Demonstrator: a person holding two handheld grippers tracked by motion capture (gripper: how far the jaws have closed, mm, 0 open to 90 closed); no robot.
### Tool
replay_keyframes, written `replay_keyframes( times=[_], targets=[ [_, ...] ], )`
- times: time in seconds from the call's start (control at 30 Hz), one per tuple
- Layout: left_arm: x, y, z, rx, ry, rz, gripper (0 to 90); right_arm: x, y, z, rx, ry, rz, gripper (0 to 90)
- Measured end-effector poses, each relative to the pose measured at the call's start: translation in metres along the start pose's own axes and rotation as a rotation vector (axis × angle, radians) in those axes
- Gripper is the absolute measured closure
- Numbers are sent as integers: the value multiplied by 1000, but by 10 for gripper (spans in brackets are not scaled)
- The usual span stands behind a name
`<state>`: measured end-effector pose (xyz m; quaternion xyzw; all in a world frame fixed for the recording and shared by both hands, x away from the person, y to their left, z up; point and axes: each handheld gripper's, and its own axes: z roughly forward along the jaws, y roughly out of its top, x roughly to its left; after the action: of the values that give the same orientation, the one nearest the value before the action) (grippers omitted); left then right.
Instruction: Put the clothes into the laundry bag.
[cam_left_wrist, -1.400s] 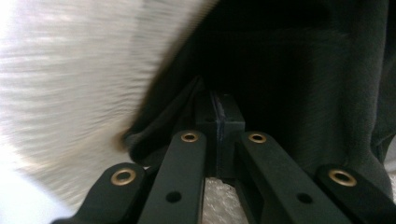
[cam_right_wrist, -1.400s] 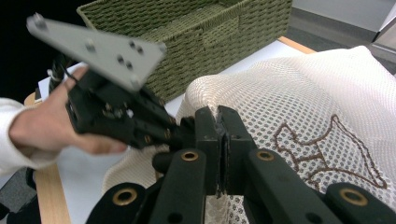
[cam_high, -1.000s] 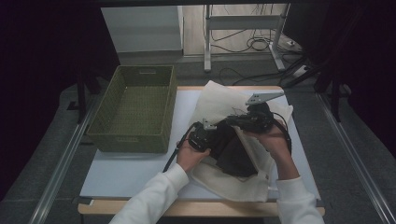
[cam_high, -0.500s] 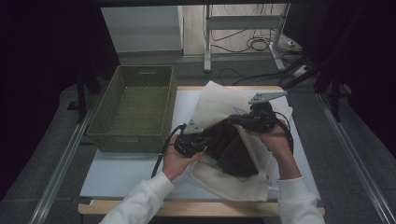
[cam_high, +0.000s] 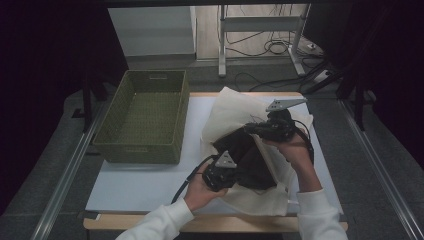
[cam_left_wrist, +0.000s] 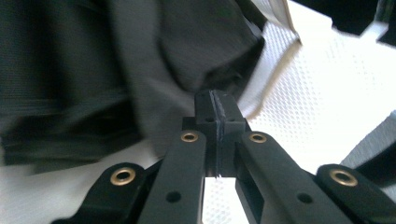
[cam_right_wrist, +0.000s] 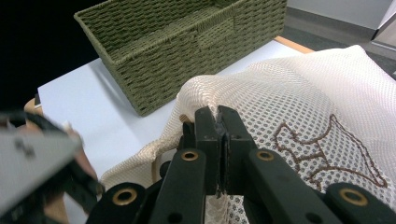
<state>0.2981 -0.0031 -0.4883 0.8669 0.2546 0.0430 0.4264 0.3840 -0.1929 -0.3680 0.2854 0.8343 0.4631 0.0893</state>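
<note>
A cream mesh bag (cam_high: 234, 109) lies on the white table, with a black garment (cam_high: 250, 161) spilling from its opening. My left gripper (cam_high: 231, 170) is at the garment's near-left end, and its jaws (cam_left_wrist: 217, 100) are shut on a fold of the dark cloth (cam_left_wrist: 70, 70). My right gripper (cam_high: 252, 131) is over the bag's middle, with its jaws (cam_right_wrist: 217, 113) shut on the rim of the mesh bag (cam_right_wrist: 303, 93). An embroidered brown figure marks the bag's side.
A green woven basket (cam_high: 145, 115) stands on the table's left half and is seen again as the basket (cam_right_wrist: 187, 42) beyond the right jaws. Bare white table (cam_high: 135, 185) lies in front of it. Cables and a metal stand are on the floor behind.
My left gripper has moved toward the near left, drawing the black garment farther out of the bag. The right gripper has stayed put on the bag's rim.
</note>
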Motion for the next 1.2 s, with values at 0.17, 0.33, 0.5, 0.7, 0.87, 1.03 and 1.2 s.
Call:
replay_keyframes(
  times=[0.17,0.33,0.5,0.7,0.87,1.03,1.2],
  targets=[
    [-5,-1,22,61,-18,29,899,0,0,0,1,1,-1,879],
    [-2,-3,36,80,-10,10,899,0,0,0,0,1,-5,879],
    [0,-3,44,95,9,16,900,1,0,1,3,1,-5,878],
    [5,-2,53,107,34,17,900,2,1,0,9,1,-11,879],
    [9,0,58,108,39,5,900,3,1,0,11,3,-12,879],
    [12,5,63,108,55,-2,900,5,2,0,10,6,-21,879],
    [14,10,68,117,95,28,900,7,3,-3,4,7,-25,879]
  ],
)
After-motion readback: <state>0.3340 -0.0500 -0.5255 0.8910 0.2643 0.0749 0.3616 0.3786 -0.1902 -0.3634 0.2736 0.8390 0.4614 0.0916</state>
